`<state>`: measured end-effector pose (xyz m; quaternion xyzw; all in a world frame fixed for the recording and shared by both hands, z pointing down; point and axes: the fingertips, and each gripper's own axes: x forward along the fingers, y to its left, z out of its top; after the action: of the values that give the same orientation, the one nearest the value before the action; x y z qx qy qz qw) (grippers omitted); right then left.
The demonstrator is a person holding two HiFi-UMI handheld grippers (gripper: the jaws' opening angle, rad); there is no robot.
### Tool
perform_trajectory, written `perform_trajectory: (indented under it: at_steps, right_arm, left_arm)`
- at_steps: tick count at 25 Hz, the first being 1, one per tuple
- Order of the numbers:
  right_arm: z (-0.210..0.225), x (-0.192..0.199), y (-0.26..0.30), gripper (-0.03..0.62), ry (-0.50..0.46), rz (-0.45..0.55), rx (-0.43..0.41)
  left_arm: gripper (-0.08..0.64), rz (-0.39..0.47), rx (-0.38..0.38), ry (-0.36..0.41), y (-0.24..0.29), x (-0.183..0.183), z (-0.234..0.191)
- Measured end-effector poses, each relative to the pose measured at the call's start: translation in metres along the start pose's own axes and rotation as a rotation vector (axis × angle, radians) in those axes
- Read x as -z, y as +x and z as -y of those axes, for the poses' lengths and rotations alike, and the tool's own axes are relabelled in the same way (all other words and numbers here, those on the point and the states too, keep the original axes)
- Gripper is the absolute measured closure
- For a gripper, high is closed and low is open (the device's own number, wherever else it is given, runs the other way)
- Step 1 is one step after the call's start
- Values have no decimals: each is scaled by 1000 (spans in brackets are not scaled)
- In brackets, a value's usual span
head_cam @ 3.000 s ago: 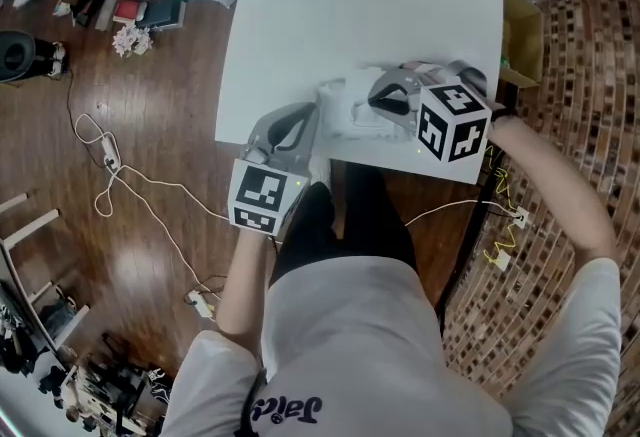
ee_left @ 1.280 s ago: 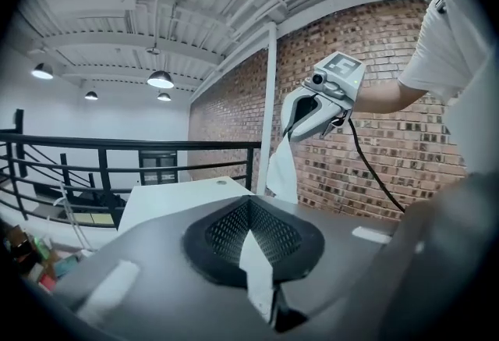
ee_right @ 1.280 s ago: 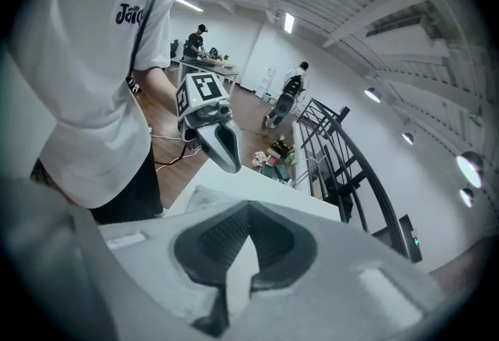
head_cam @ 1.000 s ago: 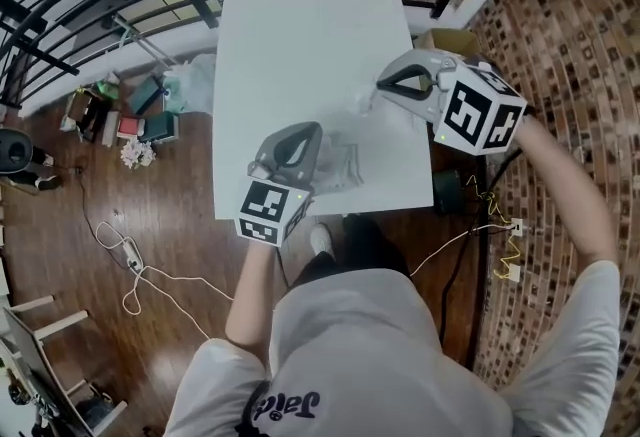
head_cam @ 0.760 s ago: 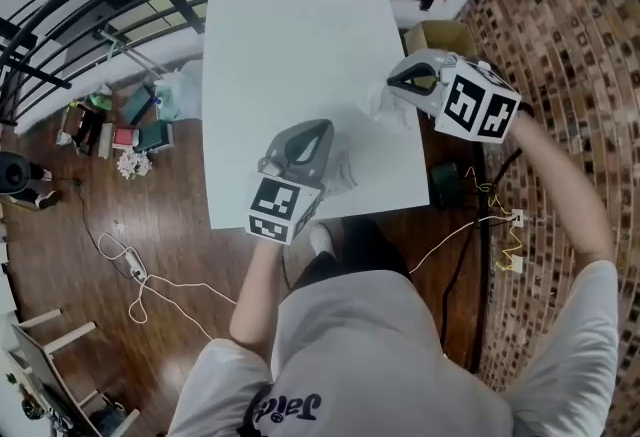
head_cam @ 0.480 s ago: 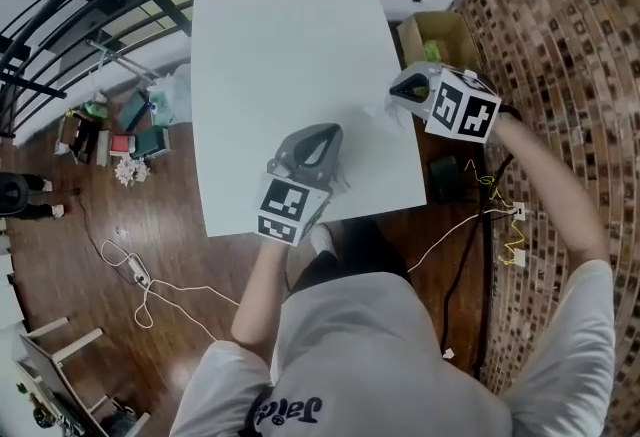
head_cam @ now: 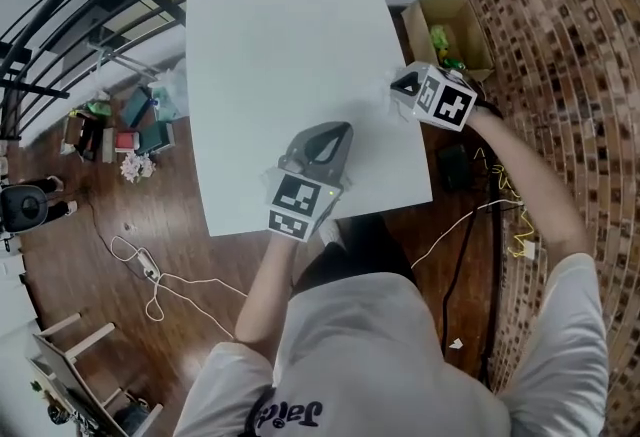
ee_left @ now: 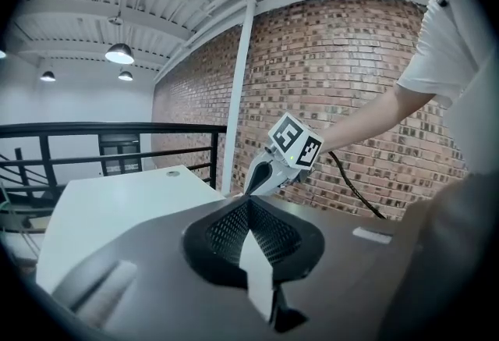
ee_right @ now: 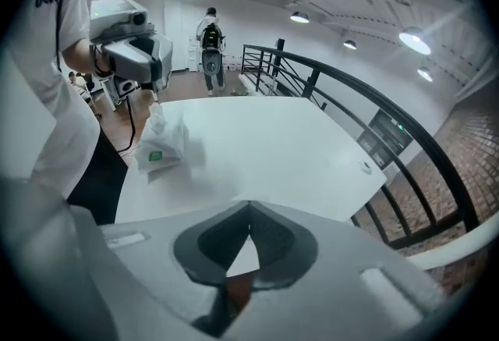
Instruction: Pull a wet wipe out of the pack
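Head view: person is standing at near edge of white table (head_cam: pixel 270 45), one gripper in ea. hand. Cardboard box (head_cam: pixel 447 25) is sitting on floor off the table's far-right corner.
L gripper (head_cam: pixel 338 133): is hanging over near edge of table. In left gripper view its jaws are meeting at the tips w/ a white strip between them. Right gripper view is showing those tips at the peaked top of the pack (ee_right: pixel 160 146), so prob. pinching the film there. That part is blurred, so this is a judgement.
Pack posn: white wet wipe pack w/ green label is sitting at near table edge, directly under L gripper; mostly hidden beneath it in head view.
R gripper (head_cam: pixel 402 85): is hanging at table's right edge, well apart from pack, jaws closed.
Wet wipe (head_cam: pixel 386 97): is showing as a white crumple at R gripper's tips, just over the table, and looks pinched in the closed jaws. No strand is visible running back to pack.
Step in hand: pull is looking done, w/ wipe out and separated. Judging this as the set-down phase.
Next move: is calling for R gripper to bring wipe onto bare table beside it and open up, while L gripper is keeping pack steady.
Watch: damp wipe may be clinging to a pad on release.
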<state>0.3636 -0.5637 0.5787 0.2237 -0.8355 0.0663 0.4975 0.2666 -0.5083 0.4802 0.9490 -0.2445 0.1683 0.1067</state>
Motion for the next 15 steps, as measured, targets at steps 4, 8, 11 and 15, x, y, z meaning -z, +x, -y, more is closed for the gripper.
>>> perform_trajectory:
  at_steps: [4,8,11,15]
  right_arm:
    - [3,14,22,600,42,-28,9]
    - [10,19,38,572,102,-19,38]
    - [15,17,41,512,136,-7,66]
    - [11,8,27,505,114,5,94]
  left_arm:
    - [545,-8,-8,-4,0,4,-3]
    - [545,-14,-16,-6,-4,8,-9]
    - [545,-12,-25,-5,-8,10,-11]
    - [545,6,-37,-10,-19,7,-12]
